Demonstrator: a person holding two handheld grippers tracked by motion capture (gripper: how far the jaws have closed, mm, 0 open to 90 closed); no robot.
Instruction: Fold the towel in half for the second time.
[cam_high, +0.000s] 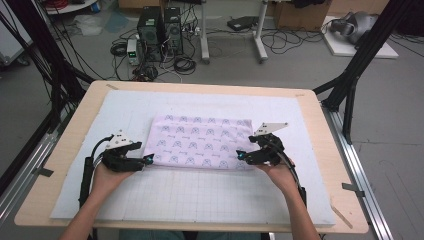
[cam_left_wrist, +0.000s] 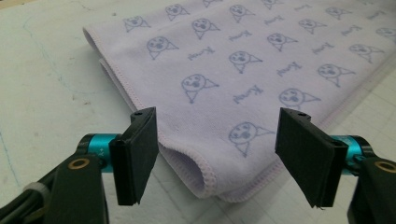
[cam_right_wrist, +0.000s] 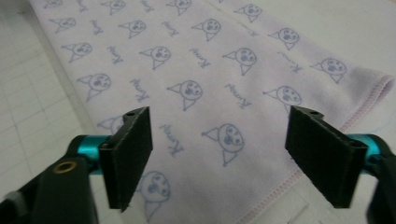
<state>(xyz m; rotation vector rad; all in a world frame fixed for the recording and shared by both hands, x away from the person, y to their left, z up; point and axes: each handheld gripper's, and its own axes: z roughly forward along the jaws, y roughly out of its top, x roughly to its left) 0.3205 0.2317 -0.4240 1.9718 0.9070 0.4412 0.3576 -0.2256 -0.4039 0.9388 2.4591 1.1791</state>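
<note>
A: Where's the towel (cam_high: 200, 141)?

B: We see it folded flat, mid-desk, on the white gridded mat (cam_high: 200, 195) that covers the desk (cam_high: 65, 150). Lilac, printed with small cartoon faces.

A: Left tool (cam_high: 148, 159)?

B: At the towel's near left corner. In the left gripper view we have both pads wide apart, the folded corner (cam_left_wrist: 205, 179) lying between them, nothing pinched.

A: Right tool (cam_high: 239, 155)?

B: At the near right corner, just over the cloth. In the right gripper view we see its pads spread wide above the towel (cam_right_wrist: 205, 93), stitched edge (cam_right_wrist: 369, 100) off to the side. No grip.

A: Hands?

B: Both come in from the bottom edge, one on each tool.
</note>
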